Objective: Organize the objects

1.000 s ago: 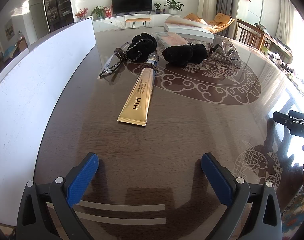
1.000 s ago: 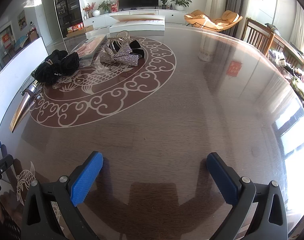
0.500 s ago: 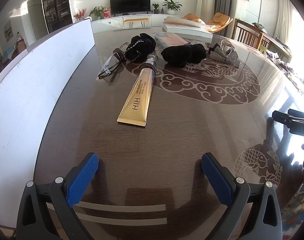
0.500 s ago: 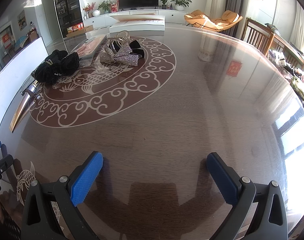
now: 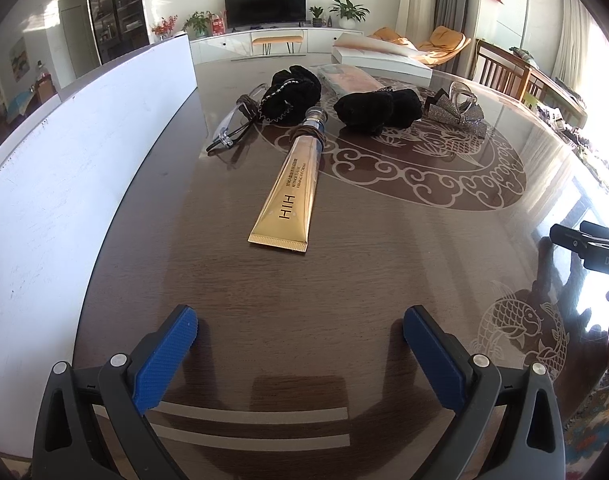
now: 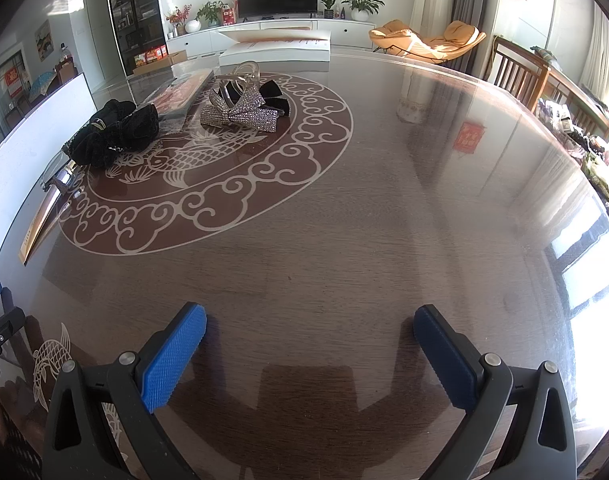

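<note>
Nothing on the tabletop is shifting between the earlier pictures and now; only the left wrist view is creeping a shade closer to the items. Spreading under everything is the big round dark wooden table [image 5: 232, 288] with its glassy top and pale cloud-and-fish inlay, and running along its left side is a tall white board [image 5: 64, 152].

Both tools are hanging over bare wood with nothing between their blue pads: the left gripper [image 5: 300, 344] is standing wide apart, and the right gripper [image 6: 310, 344] is doing the same.

As for the task, sorting is looking barely begun, since every item is lying loose. Nearest the left gripper is resting the long gold cosmetic tube [image 5: 290, 196], its cap pointing away. Beyond it are sitting two black velvet scrunchies [image 5: 292, 94] [image 5: 378, 108], well apart from either tool. To their right is lying the silver rhinestone bow clip [image 6: 238, 114], with a black bow touching behind it. Smallest, the clear-framed glasses [image 5: 232, 128] are lying just beside the tube's cap.
</note>
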`<state>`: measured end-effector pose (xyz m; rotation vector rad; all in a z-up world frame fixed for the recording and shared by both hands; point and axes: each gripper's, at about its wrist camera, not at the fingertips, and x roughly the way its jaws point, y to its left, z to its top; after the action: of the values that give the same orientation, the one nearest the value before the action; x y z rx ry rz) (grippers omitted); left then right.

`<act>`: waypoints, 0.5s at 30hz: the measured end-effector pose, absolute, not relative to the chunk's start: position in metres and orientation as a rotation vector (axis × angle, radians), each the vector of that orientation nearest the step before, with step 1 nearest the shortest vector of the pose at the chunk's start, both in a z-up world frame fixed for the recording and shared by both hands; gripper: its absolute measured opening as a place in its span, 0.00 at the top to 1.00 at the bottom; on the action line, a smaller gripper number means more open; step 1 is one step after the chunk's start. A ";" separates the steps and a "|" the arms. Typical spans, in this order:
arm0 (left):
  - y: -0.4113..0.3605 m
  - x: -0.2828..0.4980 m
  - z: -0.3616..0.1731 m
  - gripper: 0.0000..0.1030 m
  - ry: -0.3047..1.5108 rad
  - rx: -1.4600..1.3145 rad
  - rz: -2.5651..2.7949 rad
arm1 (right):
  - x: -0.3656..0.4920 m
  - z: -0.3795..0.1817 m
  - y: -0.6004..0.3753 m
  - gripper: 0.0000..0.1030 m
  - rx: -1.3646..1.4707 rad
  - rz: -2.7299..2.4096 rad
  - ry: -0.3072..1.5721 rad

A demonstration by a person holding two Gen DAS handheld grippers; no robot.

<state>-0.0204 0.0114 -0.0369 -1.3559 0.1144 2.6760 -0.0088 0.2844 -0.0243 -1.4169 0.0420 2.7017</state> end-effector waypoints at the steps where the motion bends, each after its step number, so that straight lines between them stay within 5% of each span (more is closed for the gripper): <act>1: 0.011 -0.021 -0.037 0.00 0.114 -1.357 2.677 | -0.009 -0.024 0.284 0.00 -1.417 2.702 0.042; 15: -0.012 -0.024 -0.039 0.00 0.066 -1.390 2.733 | -0.009 -0.024 0.284 0.00 -1.417 2.702 0.042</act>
<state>-0.0239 -0.0123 -0.0390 -1.3902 0.0664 2.7331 -0.0087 0.2841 -0.0243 -1.4168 0.0418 2.7018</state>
